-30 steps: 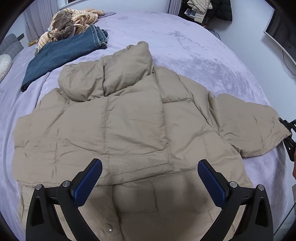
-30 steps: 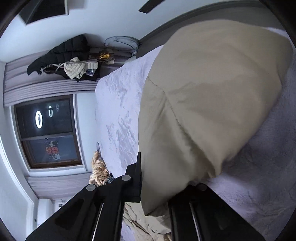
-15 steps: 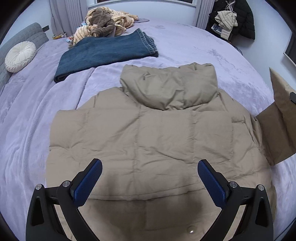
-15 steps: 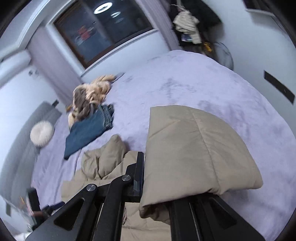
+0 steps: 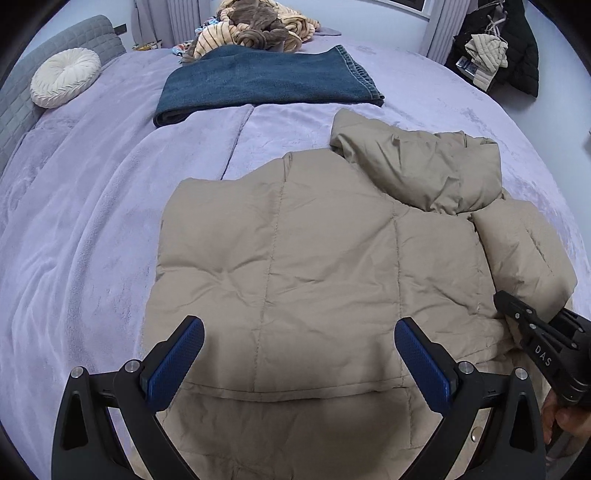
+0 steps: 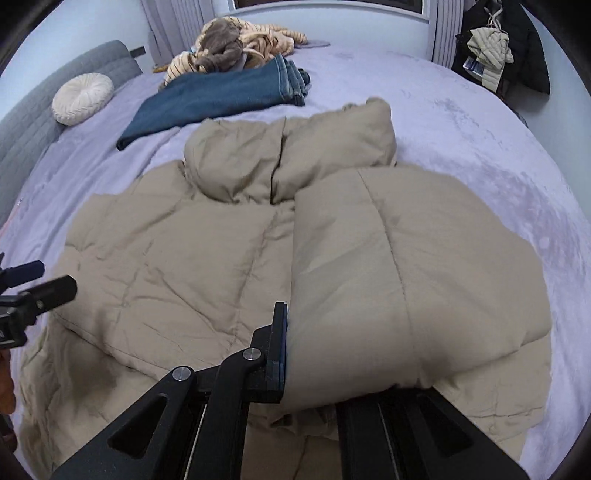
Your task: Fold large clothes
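Observation:
A tan puffer jacket [image 5: 314, 266] lies back-up on the lavender bed, hood [image 5: 421, 166] at the far end. It also fills the right wrist view [image 6: 177, 266]. My left gripper [image 5: 299, 354] is open and empty, hovering over the jacket's lower hem. My right gripper [image 6: 314, 350] is shut on the jacket's right sleeve [image 6: 406, 277], which is folded inward over the body. The right gripper also shows at the right edge of the left wrist view [image 5: 506, 299], at the sleeve cuff [image 5: 524, 254].
Folded blue jeans [image 5: 266, 81] lie beyond the jacket, with a heap of striped and brown clothes [image 5: 255, 29] behind. A round white cushion [image 5: 64, 77] leans on the grey headboard at far left. Dark coats [image 5: 498, 48] hang at far right.
My right gripper has lifted the right sleeve off the bed and carried it inward over the jacket body. The left gripper has shifted left and stays open above the hem.

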A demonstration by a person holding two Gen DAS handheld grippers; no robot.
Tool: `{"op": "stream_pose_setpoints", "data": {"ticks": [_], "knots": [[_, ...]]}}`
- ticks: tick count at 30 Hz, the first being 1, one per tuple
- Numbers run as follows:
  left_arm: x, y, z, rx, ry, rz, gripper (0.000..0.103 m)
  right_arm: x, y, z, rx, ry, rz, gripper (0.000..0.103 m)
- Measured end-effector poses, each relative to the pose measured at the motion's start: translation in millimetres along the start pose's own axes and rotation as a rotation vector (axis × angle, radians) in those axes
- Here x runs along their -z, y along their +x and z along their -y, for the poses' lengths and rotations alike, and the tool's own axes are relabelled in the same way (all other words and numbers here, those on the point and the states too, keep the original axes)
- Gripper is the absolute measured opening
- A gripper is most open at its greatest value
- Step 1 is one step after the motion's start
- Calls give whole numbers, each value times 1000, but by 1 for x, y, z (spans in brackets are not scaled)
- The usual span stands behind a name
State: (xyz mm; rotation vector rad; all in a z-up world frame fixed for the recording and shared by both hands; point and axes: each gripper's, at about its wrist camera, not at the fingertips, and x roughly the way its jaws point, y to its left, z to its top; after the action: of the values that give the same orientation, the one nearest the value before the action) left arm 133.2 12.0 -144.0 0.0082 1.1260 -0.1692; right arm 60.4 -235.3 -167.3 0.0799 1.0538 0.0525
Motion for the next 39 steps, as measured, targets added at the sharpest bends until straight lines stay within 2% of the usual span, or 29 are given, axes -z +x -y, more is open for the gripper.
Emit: {"op": "stream_pose_setpoints", "data": {"ticks": [2, 3, 4, 5, 6, 7, 11, 14, 15, 16, 17, 18, 20, 22, 25, 27, 29, 30, 31, 33, 35, 39], "knots": [[-1, 5, 2, 17, 0, -8, 103, 1, 1, 4, -17, 28, -28, 10], [-1, 5, 5, 26, 0, -9, 103, 0, -1, 8, -46, 54, -45, 18], [-2, 6, 6, 38, 0, -8, 103, -1, -6, 14, -88, 91, -64, 34], [-3, 5, 9, 49, -2, -4, 103, 0, -13, 23, -142, 146, -71, 45], [-5, 4, 10, 59, -3, 0, 103, 3, -22, 33, -194, 212, -55, 65], [-7, 4, 10, 72, -6, 4, 103, 7, -34, 48, -232, 294, -26, 74], [-13, 4, 5, 114, -22, 7, 103, 23, -55, 99, -287, 546, 31, 74], [-16, 4, -2, 160, -48, 6, 103, 29, -53, 134, -321, 736, 64, 74], [-17, 4, -6, 183, -64, 7, 103, 30, -51, 140, -336, 785, 83, 69], [-18, 3, -11, 207, -83, 9, 103, 29, -51, 145, -339, 820, 100, 49], [-18, 2, -15, 226, -99, 9, 103, 25, -50, 145, -333, 823, 108, 35], [-18, 2, -21, 245, -116, 10, 103, 19, -52, 142, -325, 805, 119, 15], [-18, 0, -31, 277, -136, 14, 103, 4, -59, 123, -307, 715, 152, 13], [-18, -3, -42, 325, -158, 15, 103, -18, -66, 87, -302, 559, 165, 12], [-19, -6, -58, 392, -199, 14, 103, -39, -65, 21, -314, 323, 143, 12], [-20, -7, -66, 441, -232, 11, 103, -39, -58, -20, -299, 197, 109, 13], [-21, -7, -72, 495, -261, 3, 103, -35, -45, -54, -289, 105, 55, 17], [-21, -6, -73, 522, -272, -6, 103, -32, -36, -68, -280, 70, 14, 22], [-22, -5, -72, 537, -277, -13, 103, -28, -27, -79, -282, 45, -33, 37], [-22, -2, -67, 561, -272, -28, 103, -19, -19, -86, -322, 42, -95, 54], [-23, 1, -60, 579, -255, -41, 103, -10, -19, -78, -358, 61, -122, 58], [-24, 9, -39, 616, -221, -73, 103, 13, -31, -23, -312, 159, -134, 65]]}}
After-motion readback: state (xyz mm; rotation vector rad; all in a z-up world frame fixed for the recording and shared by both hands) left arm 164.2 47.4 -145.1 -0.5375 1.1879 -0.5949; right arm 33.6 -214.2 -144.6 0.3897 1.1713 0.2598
